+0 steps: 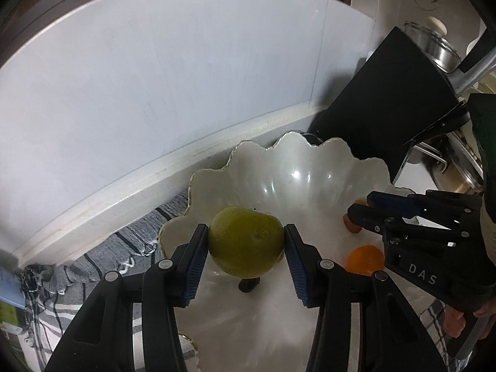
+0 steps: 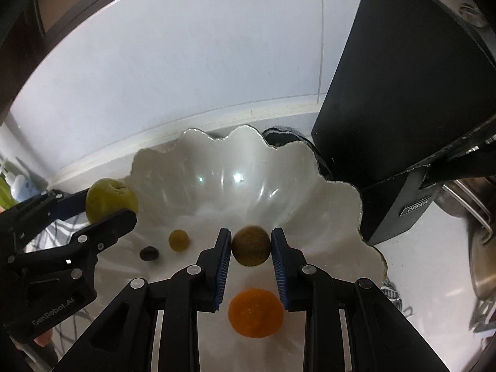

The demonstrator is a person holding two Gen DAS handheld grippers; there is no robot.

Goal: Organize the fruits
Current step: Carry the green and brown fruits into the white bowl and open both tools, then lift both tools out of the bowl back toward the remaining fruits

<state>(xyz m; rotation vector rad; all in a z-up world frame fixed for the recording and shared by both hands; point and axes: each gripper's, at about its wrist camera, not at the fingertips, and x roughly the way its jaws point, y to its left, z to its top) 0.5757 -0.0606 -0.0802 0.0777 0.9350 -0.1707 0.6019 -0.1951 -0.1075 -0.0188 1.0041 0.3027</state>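
Note:
A white scalloped bowl stands by the wall. My left gripper is shut on a green apple and holds it over the bowl's left part; the apple also shows in the right wrist view. My right gripper is shut on a small brown-green round fruit above the bowl's middle. An orange lies in the bowl below it. A small green fruit and a dark berry lie in the bowl.
A black box-shaped appliance stands close to the bowl's right. Steel pots sit further right. A striped grey cloth lies under the bowl. A white wall with a low ledge runs behind.

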